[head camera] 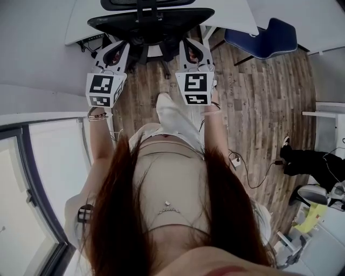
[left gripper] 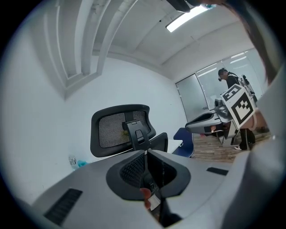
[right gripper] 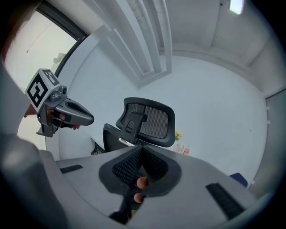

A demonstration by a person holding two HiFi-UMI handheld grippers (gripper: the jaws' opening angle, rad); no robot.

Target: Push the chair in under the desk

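**Tools shut and empty at the chair back: push in hand**

Both tools are seen with their jaws brought fully together and nothing held between them. The left tool (head camera: 119, 47) and the right tool (head camera: 190, 47) are carried side by side, pointing forward. Straight ahead of both sets of tips stands the black chair (head camera: 151, 20), its back turned toward them. Its mesh headrest (left gripper: 120, 129) rises above the tips in each gripper view. One tool is set toward each side of the backrest, close to it; whether contact is made cannot be told.

Beyond the chair the white tabletop (head camera: 234, 13) is seen. Its near edge lies about in line with the backrest, so the seat is judged to be at least partly beneath it.

The step in hand is judged to be the push itself, with the closed jaws used as blunt pushers and not for gripping. An even forward press from both tools is called for next, matched in height and pace, so that the chair is rolled straight and not swivelled. The press should be ended once the backrest nears the tabletop edge.

Off to the right of the right tool, a blue chair (head camera: 263, 38) is parked on the wooden floor (head camera: 253, 97), well apart from the path.
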